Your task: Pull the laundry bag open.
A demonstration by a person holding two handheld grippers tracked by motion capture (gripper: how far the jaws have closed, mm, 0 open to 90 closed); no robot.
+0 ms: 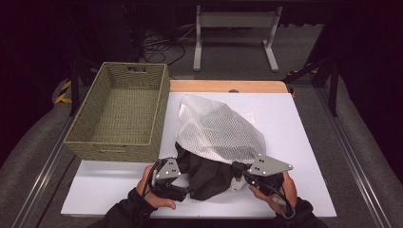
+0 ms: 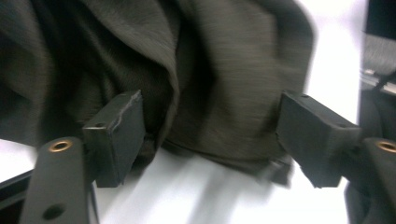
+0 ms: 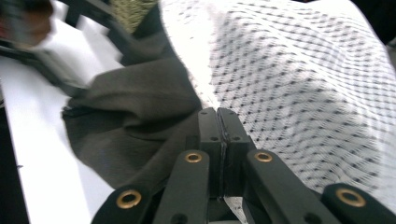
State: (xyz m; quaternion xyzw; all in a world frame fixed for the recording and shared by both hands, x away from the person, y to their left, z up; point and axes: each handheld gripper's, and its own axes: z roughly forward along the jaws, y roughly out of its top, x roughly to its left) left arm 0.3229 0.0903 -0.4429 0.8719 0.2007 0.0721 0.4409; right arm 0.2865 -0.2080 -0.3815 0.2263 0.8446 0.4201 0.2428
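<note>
From the high view, the dark garment lies bunched on the white table with its far half tucked into the mouth of the white mesh bag, which stretches away from the person toward the far edge; the woven basket stands just left of the bag, apart from it. Taking the garment as the landmark, the left gripper sits at its near-left edge and the right gripper at its near-right edge, at the bag's rim, so both are close, the garment lying between them and the bag's long axis running away from them toward the far side. In the left gripper view, the left gripper has its jaws spread wide with the garment's folds directly ahead and between them; neither pad presses on the cloth, and the table shows white beneath. In the right gripper view, the right gripper has its jaws pressed together; I judge that they pinch the seam where the bag's rim meets the garment, though what exactly sits between the pads is hidden. My reading is that the next move hangs on the left gripper taking a fresh hold of the loose cloth straight ahead and pushing it toward the bag's mouth, while the right one holds that mouth up.
</note>
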